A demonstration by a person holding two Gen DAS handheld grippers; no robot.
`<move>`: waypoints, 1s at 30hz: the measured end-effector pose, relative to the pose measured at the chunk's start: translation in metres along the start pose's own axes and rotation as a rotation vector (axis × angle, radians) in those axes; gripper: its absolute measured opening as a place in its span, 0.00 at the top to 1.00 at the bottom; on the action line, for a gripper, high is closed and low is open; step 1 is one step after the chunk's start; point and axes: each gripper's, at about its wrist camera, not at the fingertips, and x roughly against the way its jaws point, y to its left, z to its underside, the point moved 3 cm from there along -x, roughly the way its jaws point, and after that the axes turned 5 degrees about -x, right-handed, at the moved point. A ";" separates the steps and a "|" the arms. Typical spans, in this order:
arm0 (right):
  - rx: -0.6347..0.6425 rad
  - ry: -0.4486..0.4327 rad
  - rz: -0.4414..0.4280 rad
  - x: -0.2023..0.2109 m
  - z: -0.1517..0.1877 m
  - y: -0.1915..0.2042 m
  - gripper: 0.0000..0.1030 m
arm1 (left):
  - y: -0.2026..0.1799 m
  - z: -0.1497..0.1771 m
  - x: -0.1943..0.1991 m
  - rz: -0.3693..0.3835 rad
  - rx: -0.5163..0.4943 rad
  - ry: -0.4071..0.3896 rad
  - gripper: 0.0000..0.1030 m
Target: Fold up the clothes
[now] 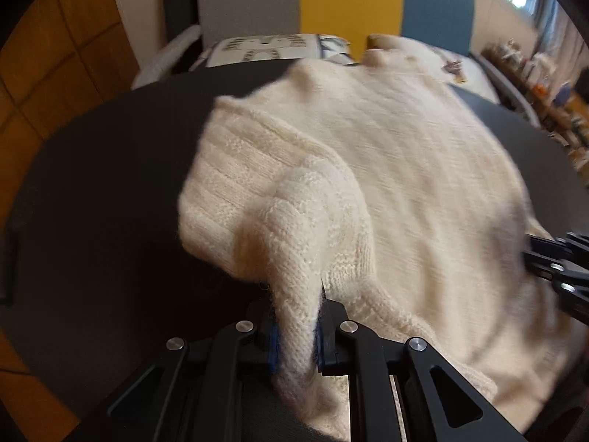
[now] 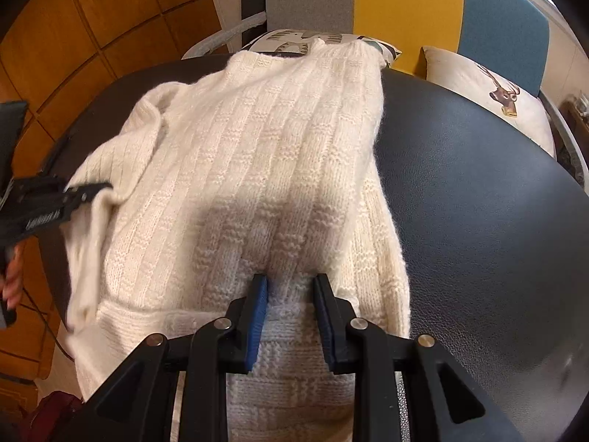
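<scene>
A cream knitted sweater (image 2: 257,169) lies spread over a dark, rounded surface (image 2: 478,191) with a grained, leather-like finish. The knit is thick and slightly fuzzy, worked in long ribs broken by small basket-weave blocks. It reaches from the near edge of the surface to the far edge, where its top end just overlaps the rim.

The left gripper (image 1: 296,335) has its jaws closed on a rolled, tube-like fold of the sweater; blue pads press the wool from both sides, and the fabric rises from there in a soft hump toward a ribbed band. The right gripper (image 2: 291,316) stands at the near edge with its jaws partly apart, a raised pinch of the knit sitting between the blue pads; whether the pads actually press it is hard to tell.

In the right wrist view the left gripper comes in from the surface's left edge, with fingertips (image 2: 13,276) on its handle. Beyond the far edge stand printed cushions (image 2: 489,88) against a backrest of grey, yellow (image 2: 405,11) and blue panels.
</scene>
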 end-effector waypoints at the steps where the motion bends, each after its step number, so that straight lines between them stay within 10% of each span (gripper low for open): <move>1: -0.004 -0.001 -0.002 0.000 0.000 0.000 0.75 | 0.009 -0.003 -0.003 -0.017 0.011 0.004 0.86; 7: -0.023 -0.010 -0.005 -0.001 0.000 0.002 0.75 | 0.063 -0.014 -0.013 -0.115 0.065 0.021 0.86; 15: -0.111 -0.115 -0.075 0.032 0.000 -0.011 0.74 | 0.084 -0.002 -0.028 0.033 0.202 0.050 0.69; 21: -0.248 -0.132 -0.103 0.062 0.018 -0.044 0.71 | 0.093 0.013 0.027 0.054 0.348 -0.085 0.56; 30: -0.458 0.019 -0.254 0.039 0.048 -0.065 0.66 | -0.007 0.007 0.059 0.091 0.137 -0.151 0.31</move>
